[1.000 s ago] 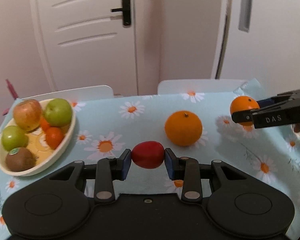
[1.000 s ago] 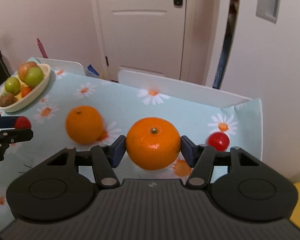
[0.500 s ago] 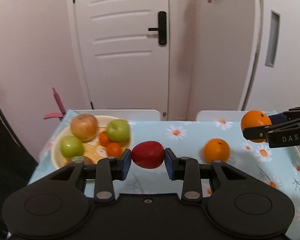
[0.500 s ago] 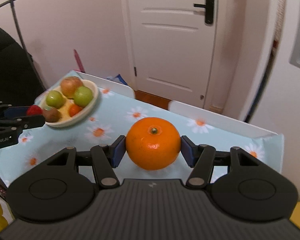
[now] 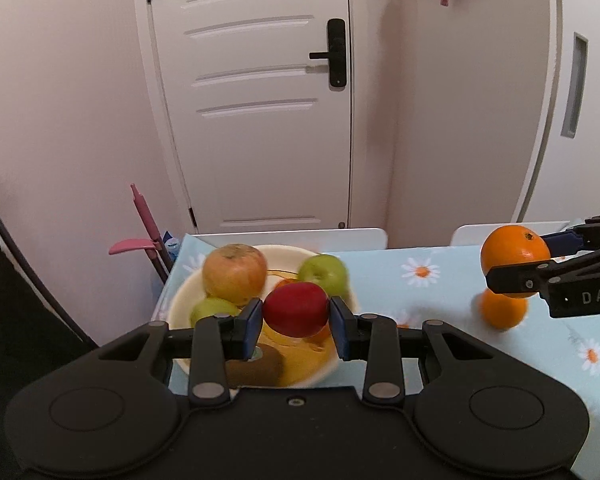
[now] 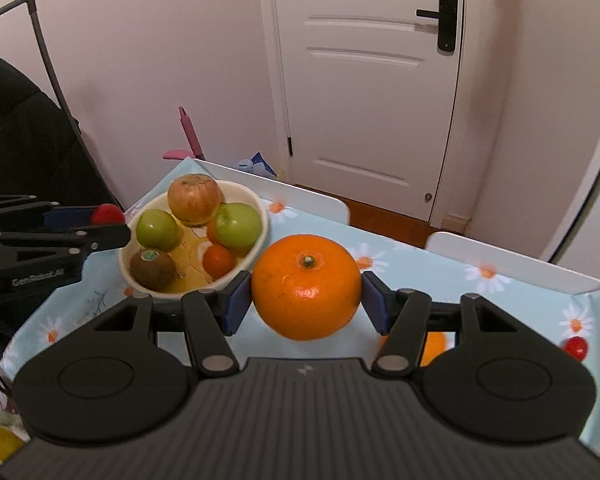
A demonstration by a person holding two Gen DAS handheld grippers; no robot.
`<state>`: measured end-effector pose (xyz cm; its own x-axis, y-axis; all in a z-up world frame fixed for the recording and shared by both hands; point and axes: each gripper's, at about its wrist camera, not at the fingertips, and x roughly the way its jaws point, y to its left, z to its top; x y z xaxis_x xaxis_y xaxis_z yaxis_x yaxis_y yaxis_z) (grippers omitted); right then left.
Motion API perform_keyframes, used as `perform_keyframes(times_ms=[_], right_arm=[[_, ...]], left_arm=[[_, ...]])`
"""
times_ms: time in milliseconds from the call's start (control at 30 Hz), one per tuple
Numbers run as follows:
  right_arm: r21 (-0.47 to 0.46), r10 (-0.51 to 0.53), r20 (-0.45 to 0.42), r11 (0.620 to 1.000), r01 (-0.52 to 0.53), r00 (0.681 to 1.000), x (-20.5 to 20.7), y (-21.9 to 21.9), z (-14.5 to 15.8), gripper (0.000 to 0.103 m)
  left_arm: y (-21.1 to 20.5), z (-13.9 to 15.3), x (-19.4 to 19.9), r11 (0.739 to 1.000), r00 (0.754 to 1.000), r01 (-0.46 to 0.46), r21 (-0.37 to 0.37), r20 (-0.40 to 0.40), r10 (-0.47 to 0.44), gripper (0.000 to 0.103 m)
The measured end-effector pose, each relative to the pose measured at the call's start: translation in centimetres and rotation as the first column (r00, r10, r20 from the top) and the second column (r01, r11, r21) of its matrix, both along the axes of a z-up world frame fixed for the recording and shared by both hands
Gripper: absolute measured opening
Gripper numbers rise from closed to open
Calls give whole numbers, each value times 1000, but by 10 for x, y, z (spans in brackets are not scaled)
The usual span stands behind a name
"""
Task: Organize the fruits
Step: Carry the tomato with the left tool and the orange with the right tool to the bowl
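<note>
My left gripper (image 5: 296, 326) is shut on a small red tomato (image 5: 296, 310), held in the air over the near side of the cream fruit bowl (image 5: 180, 308). In the right wrist view that gripper (image 6: 100, 226) hangs just left of the bowl (image 6: 260, 236). My right gripper (image 6: 306, 298) is shut on a large orange (image 6: 306, 286), lifted above the table to the right of the bowl. The bowl holds a reddish apple (image 6: 195, 199), two green apples (image 6: 238, 227), a kiwi (image 6: 153, 268) and small tangerines (image 6: 219, 260).
A second orange (image 5: 504, 310) lies on the daisy tablecloth (image 5: 428, 280), and a small red tomato (image 6: 575, 347) sits near the right edge. White chair backs (image 6: 300, 196) line the far side. A pink-handled tool (image 5: 144, 220) leans beyond the table's left corner.
Both grippers have risen and swung left with their fruit. The bowl, once far left, now sits right under the left gripper and close in front of the right one.
</note>
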<state>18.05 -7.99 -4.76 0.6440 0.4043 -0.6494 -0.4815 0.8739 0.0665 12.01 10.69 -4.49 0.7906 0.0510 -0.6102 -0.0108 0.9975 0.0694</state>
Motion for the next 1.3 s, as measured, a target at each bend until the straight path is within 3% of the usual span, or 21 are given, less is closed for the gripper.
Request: perform_keyframes(times_ms=[367,533,900,933,967,1033,1300], right_arm=[[-22,-80,-43,997,79,996,16,62,-21,74],[-36,-124,-66,992,121,990,24,76,-33,74],[-46,-167,-104,986,163,981,37,83,-51,74],[-46,-165,-104,986,161,981,39,83,-52,74],[-46,-164,-102,986,160,981,39,83,-52,74],[-43,-160,-100,987,156,982,41,83,-51,74],[-46,-114,-96,993,110,989,44,87,-46,74]], left_arm=[[49,-30,51,991,990,131,36,-52,-130,40],[53,-50,72,978,978,199,56,-81,-194,40],[50,-77,94,964,961,256,67,-122,-247,40],[50,-77,93,965,963,254,70,-115,-245,49],[50,-76,92,964,963,256,71,-107,-247,67],[51,-72,88,965,965,253,69,-82,-248,83],[67,-56,67,976,977,210,58,-58,-207,90]])
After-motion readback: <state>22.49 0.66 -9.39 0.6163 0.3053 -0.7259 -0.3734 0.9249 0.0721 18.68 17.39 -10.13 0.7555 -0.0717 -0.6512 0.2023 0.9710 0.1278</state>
